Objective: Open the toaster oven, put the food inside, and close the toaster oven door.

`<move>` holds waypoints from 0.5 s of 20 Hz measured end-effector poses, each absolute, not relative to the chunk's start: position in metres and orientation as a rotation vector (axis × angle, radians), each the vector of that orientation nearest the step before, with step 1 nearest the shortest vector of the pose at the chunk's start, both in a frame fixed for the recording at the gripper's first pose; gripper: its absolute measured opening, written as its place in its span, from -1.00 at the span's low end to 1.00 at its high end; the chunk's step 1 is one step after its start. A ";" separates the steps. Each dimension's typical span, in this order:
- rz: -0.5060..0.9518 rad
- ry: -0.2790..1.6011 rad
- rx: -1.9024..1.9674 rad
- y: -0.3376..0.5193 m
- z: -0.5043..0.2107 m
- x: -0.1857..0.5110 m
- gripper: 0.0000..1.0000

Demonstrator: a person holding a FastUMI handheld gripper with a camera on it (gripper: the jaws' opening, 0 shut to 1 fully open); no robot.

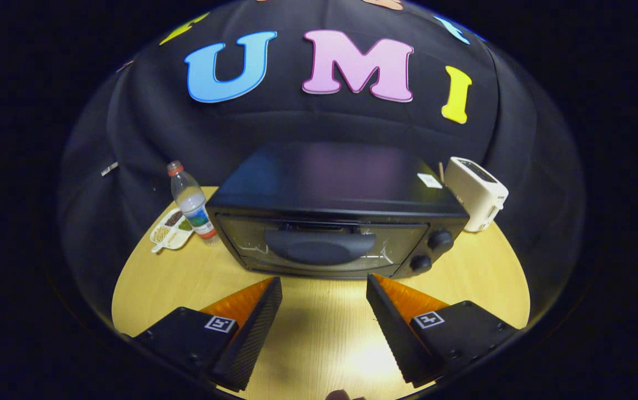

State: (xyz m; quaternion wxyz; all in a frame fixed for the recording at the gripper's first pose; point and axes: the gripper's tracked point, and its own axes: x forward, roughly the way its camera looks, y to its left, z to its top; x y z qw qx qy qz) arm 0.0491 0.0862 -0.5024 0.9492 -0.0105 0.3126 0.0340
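1. Gripper (324, 280) spread wide, nothing between the fingers (252, 328), only bare table (319, 339) below the gap.
2. Both fingertips just short of the toaster oven (335, 216), not touching it.
3. Toaster oven standing in the middle of the round wooden table, directly ahead of the fingers, black, with its glass door (322, 244) closed.
4. Wide dark handle (319, 247) across the front of the door, facing the gap between the fingers.
5. Two round knobs (440, 240) on the front panel beside the door, one above the other, ahead of the right finger.
6. Plastic water bottle (191, 203) with a red cap, upright, just beside the oven, beyond the left finger.
7. White divided dish (172, 229) with small portions of food, lying next to the bottle on its outer side, near the table edge.
8. White pop-up toaster (477, 193) on the other side of the oven, close to its rear corner.
9. Small white label (429, 180) on the top of the oven, near the toaster.
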 end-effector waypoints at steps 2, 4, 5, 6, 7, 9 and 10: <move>0.057 0.577 0.005 0.078 -0.477 0.054 0.98; 0.047 0.516 0.016 0.068 -0.452 0.056 0.98; 0.042 0.480 0.006 0.062 -0.438 0.057 0.97; 0.036 0.445 -0.006 0.054 -0.426 0.059 0.98; 0.031 0.416 -0.011 0.048 -0.412 0.059 0.97; 0.026 0.364 -0.006 0.037 -0.386 0.058 0.97; 0.028 0.333 -0.005 0.033 -0.370 0.057 0.97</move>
